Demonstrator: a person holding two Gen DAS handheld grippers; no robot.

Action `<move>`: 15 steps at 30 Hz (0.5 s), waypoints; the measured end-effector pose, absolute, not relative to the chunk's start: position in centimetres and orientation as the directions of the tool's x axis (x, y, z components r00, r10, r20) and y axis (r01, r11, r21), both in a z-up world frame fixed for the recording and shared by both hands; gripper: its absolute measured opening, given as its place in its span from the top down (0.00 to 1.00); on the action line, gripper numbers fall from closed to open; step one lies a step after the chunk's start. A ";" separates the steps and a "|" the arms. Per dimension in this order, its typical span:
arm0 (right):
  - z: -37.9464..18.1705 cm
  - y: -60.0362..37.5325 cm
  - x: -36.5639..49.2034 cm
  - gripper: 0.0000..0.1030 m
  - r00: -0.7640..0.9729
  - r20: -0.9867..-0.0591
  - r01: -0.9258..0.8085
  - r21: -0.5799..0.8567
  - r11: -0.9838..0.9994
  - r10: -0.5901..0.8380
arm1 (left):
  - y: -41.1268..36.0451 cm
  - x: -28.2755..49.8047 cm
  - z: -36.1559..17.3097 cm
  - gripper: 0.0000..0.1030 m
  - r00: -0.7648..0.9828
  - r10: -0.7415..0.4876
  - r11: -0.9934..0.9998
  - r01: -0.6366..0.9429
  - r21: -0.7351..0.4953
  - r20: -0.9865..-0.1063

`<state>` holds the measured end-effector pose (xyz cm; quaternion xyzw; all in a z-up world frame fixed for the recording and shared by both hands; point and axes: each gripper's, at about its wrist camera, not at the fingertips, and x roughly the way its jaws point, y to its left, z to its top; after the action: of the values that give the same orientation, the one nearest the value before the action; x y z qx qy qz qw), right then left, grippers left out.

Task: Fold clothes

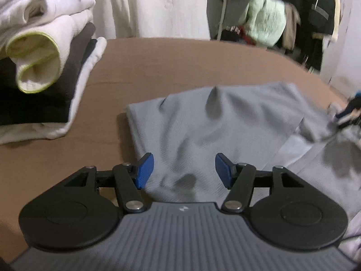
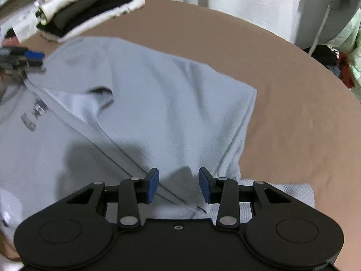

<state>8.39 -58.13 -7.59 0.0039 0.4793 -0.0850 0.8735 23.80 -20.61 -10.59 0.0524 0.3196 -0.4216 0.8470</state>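
Plainly, both grippers hang over a pale grey shirt [image 1: 203, 124] spread on the brown worktop [image 1: 180, 61]; the left gripper [image 1: 184, 171] has its blue pads apart with nothing clamped between them, only rumpled cloth lying below; the right gripper [image 2: 178, 185] likewise stands with a gap between its pads, narrower than the left's, and grips nothing. From the right wrist view the shirt [image 2: 146, 94] has one part folded over itself, its edge running as a diagonal seam from upper left toward the gripper; a dark printed mark shows on the cloth at the left, too blurred to read; the shirt's right edge ends on bare worktop [image 2: 293, 103]. The left gripper [image 2: 27, 61] shows in that view as a blurred shape at the shirt's upper left corner; the right gripper [image 1: 347, 110] shows in the left wrist view at the far right, also blurred. A stack of folded clothes [image 1: 45, 67], white, dark and yellow-trimmed, sits at the worktop's far left, apart from the shirt; hanging garments [image 1: 282, 18] fill the background.
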 end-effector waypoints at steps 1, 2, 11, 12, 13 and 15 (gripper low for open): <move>-7.9 -57.9 8.7 0.57 0.525 -0.837 0.144 -0.092 0.985 -0.155 | -20.7 24.0 -10.7 0.42 0.432 -0.702 0.630 0.747 -0.211 -0.566; -8.1 -57.7 9.3 0.57 0.525 -0.836 0.135 -0.100 0.986 -0.157 | -21.1 24.3 -10.8 0.42 0.423 -0.714 0.621 0.750 -0.225 -0.558; -10.2 -55.0 12.7 0.62 0.568 -0.814 0.093 -0.081 0.992 -0.120 | -22.8 21.6 -10.6 0.39 0.397 -0.676 0.559 0.825 -0.083 -0.621; -10.1 -55.0 12.7 0.92 0.580 -0.805 0.107 -0.073 0.992 -0.122 | -22.7 21.4 -10.7 0.37 0.394 -0.656 0.555 0.830 -0.057 -0.644; -9.9 -55.2 12.7 0.96 0.593 -0.795 0.125 -0.067 0.990 -0.129 | -22.7 21.2 -10.8 0.37 0.393 -0.631 0.550 0.835 -0.029 -0.669; -9.3 -55.6 12.5 0.97 0.616 -0.771 0.168 -0.070 0.983 -0.160 | -22.5 20.9 -11.1 0.37 0.405 -0.578 0.543 0.839 0.036 -0.708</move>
<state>12.45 -55.56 -9.26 0.0046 0.4286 -0.0913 0.8989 20.88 -22.49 -11.08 0.1977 0.3290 -0.4349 0.8145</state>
